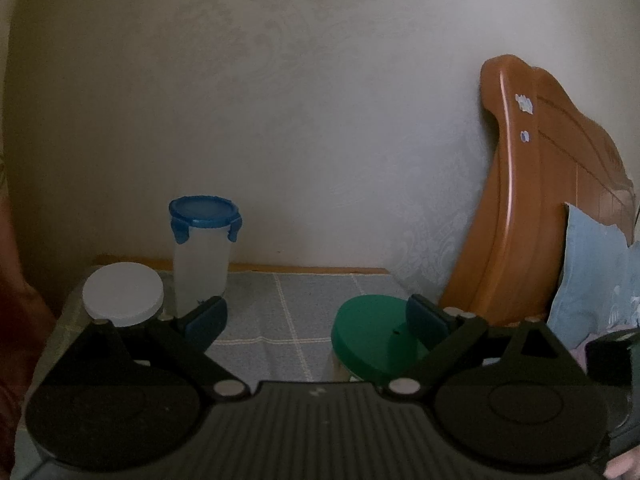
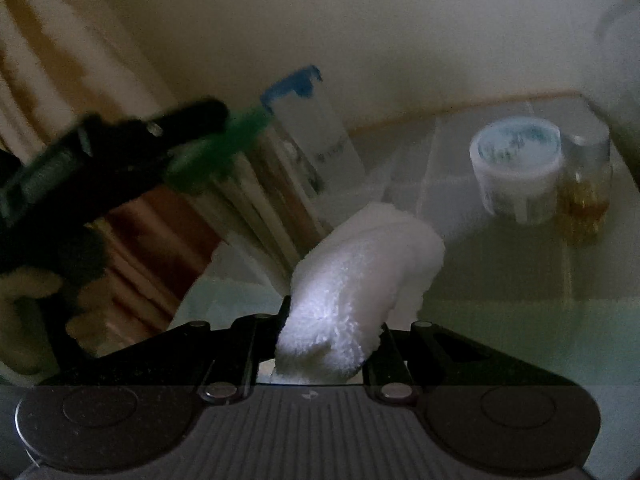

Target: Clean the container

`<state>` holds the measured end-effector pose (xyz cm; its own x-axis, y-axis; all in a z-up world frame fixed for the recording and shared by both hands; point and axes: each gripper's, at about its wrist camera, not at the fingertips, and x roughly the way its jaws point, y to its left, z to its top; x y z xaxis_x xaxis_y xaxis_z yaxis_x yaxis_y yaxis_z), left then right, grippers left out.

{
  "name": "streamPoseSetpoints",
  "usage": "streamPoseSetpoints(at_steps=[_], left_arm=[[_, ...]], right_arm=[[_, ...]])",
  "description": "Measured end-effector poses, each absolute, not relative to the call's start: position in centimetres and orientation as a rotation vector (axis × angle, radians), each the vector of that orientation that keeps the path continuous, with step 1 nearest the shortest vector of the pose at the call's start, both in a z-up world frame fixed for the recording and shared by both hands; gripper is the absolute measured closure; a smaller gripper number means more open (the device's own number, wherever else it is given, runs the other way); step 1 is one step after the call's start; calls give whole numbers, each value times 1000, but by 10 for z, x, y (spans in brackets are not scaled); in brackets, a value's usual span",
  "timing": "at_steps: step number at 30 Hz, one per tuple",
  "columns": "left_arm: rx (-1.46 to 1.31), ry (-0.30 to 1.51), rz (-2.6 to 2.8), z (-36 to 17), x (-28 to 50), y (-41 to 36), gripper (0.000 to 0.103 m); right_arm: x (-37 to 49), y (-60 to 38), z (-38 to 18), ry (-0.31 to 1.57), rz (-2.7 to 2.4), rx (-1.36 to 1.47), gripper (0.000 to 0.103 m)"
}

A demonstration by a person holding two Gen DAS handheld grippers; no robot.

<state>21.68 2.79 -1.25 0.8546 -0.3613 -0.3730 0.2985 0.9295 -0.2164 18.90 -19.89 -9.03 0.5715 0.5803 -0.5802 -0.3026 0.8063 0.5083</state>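
On the worktop (image 1: pixel 280 320), which is covered by a grey checked cloth, a tall clear container with a blue clip lid (image 1: pixel 202 248) stands near the far edge, against the wall. Just beside it, toward the left edge, sits a jar with a white lid (image 1: pixel 123 294). A jar with a green lid (image 1: pixel 370 340) stands nearer the right edge, in front of a wooden headboard (image 1: pixel 540 200) and a blue pillow (image 1: pixel 592 272).

The left gripper (image 1: pixel 320 318) hovers over the near part of the worktop with its fingers (image 1: pixel 206 318) wide apart; one fingertip overlaps the green lid in the left wrist view, though I cannot tell whether it touches.

The right gripper (image 2: pixel 332 328) has its fingers drawn together, clamped on a fluffy white cloth (image 2: pixel 360 272) that sticks out forward. In its blurred view, a white tub with a printed lid (image 2: pixel 516 168) and a small glass jar of amber stuff (image 2: pixel 588 184) stand side by side near the far right corner.
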Motion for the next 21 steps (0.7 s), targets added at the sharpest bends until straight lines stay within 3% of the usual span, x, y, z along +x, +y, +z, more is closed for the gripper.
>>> streamPoseSetpoints(at_steps=[10,21], left_arm=[[-214,367,-392,1,205,29,7],[2,355,-308,-19,190,-30,7]], right_arm=[[163,-219,-76,765,456,425,86],[138,-236,-53,683,413,430,86]])
